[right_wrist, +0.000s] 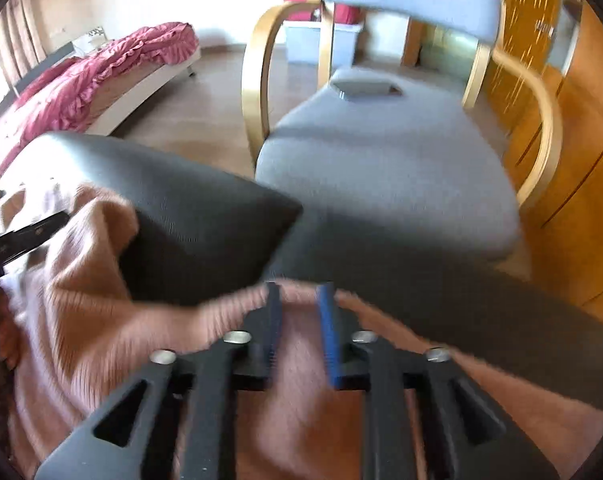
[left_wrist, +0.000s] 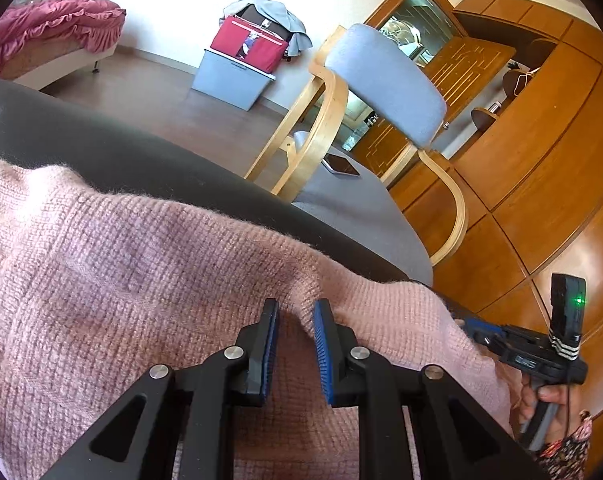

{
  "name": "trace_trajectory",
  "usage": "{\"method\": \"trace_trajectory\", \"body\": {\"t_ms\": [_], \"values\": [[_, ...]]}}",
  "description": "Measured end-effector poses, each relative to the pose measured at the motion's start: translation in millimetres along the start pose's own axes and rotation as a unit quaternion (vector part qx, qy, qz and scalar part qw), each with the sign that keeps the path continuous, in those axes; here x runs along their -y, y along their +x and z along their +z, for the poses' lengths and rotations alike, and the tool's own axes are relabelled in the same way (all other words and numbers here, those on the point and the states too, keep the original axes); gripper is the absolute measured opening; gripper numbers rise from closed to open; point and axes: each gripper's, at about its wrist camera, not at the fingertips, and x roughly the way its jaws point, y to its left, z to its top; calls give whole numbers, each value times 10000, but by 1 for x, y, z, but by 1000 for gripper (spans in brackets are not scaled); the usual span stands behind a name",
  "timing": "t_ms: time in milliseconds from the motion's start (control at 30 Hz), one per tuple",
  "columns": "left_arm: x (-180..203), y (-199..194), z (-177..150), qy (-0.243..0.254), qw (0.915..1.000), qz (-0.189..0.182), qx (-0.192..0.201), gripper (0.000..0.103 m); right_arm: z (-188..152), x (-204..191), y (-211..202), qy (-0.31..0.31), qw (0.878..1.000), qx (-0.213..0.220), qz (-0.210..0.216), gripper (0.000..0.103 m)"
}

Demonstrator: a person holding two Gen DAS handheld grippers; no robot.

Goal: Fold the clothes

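A pink knitted sweater (left_wrist: 149,288) lies spread over a dark cushion (left_wrist: 101,148), with its far edge running across the cushion's top. In the left wrist view that edge slants from upper left down to lower right, so the sweater's long axis lies across the view and not along the fingers. Which end is the neck or the hem cannot be told.

The left gripper (left_wrist: 295,322) sits low over the sweater near its far edge. Its blue-padded fingers stand a little apart, and a small raised ridge of knit sits between the tips. Whether the pads actually pinch that ridge cannot be told.

The right gripper (right_wrist: 299,304) is also over the sweater (right_wrist: 101,300), at the edge nearest the cushion (right_wrist: 189,200). Its fingers stand apart with knit lying in the gap between them. This view is blurred, so a grip cannot be confirmed.

Only the left wrist view shows the right gripper from outside, at the sweater's right end, held by a hand (left_wrist: 541,396). It also shows a phone (left_wrist: 341,166) on the seat of the grey chair (left_wrist: 385,80) beyond the cushion. The right wrist view alone shows the chair (right_wrist: 381,160) head-on, directly behind the cushion, and the sweater bunched in folds on the cushion's left side.
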Motion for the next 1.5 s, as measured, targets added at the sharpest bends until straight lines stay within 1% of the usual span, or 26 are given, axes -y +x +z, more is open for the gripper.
{"method": "trace_trajectory", "body": {"t_ms": [33, 67, 133, 167, 200, 300, 333, 500, 533, 600, 733, 833, 867, 900, 933, 967, 1000, 1033, 1133, 1200, 1267, 1300, 1367, 1433, 1467, 1500], "values": [[0, 0, 0, 10, 10000, 3, -8, 17, -2, 3, 0, 6, 9998, -116, 153, 61], [1, 0, 0, 18, 10000, 5, -17, 17, -4, 5, 0, 12, 9993, -233, 306, 66], [1, 0, 0, 29, 10000, 4, -34, 17, -8, 9, 2, -6, 9972, -477, 582, 73], [1, 0, 0, 29, 10000, -1, -38, 17, -10, 5, 7, -149, 9967, -584, 538, 74], [0, 0, 0, 26, 10000, -7, -39, 17, -10, -1, 11, -405, 9973, -546, 268, 77], [-1, 1, -1, 8, 10000, -36, -42, 17, -3, -21, 17, -880, 9953, -223, -343, 79], [-1, 1, -1, 3, 10000, -42, -43, 17, 0, -25, 19, -968, 9941, -147, -457, 79], [-1, -1, -2, -15, 10000, -64, -55, 17, 20, -19, 44, -892, 9946, -511, -113, 79], [-1, 0, -2, -19, 10000, -65, -55, 17, 24, -18, 49, -876, 9944, -584, -44, 83], [0, -1, -2, -29, 9999, -76, -63, 17, 30, -16, 58, -865, 9938, -697, 78, 85], [1, -2, -3, -24, 9999, -73, -71, 17, 21, -19, 54, -1044, 9934, -482, 42, 85], [0, -2, -3, -40, 9999, -87, -73, 18, 14, -20, 44, -1023, 9941, -354, 2, 85], [0, -3, -3, -46, 9999, -92, -75, 18, 12, -20, 42, -1006, 9944, -325, -10, 84], [0, -2, -3, -51, 9999, -96, -77, 18, 12, -20, 42, -961, 9948, -333, -17, 79], [0, -2, -3, -56, 9999, -101, -80, 18, 11, -21, 41, -948, 9949, -335, -19, 69], [0, -2, -3, -61, 9999, -106, -82, 18, 10, -23, 37, -1027, 9942, -311, -4, 61], [0, -2, -3, -67, 9999, -111, -84, 18, 9, -28, 34, -1137, 9931, -271, 4, 41], [0, -2, -3, -75, 9999, -119, -86, 18, 6, -33, 31, -1238, 9921, -219, -24, 24], [0, -1, -3, -99, 9998, -146, -89, 18, -1, -42, 17, -1316, 9906, 40, -371, 16], [-1, -1, -3, -115, 9998, -161, -92, 18, -5, -47, 7, -1346, 9888, 241, -599, 15], [-1, 0, -2, -121, 9997, -166, -93, 18, -15, -49, -18, -1294, 9857, 704, -818, 15], [-1, 0, -2, -123, 9997, -166, -92, 18, -23, -52, -32, -1339, 9821, 961, -908, 14], [-1, 0, -2, -127, 9997, -168, -91, 18, -48, -67, -60, -1747, 9692, 1440, -972, 14], [-3, 1, -2, -125, 9997, -170, -90, 18, -78, -85, -76, -2132, 9600, 1513, -1005, 14], [-3, 1, -2, -122, 9997, -166, -89, 18, -95, -93, -81, -2272, 9575, 1489, -966, 14], [-3, 1, -2, -118, 9998, -160, -89, 18, -110, -98, -81, -2304, 9605, 1342, -793, 14]]}}
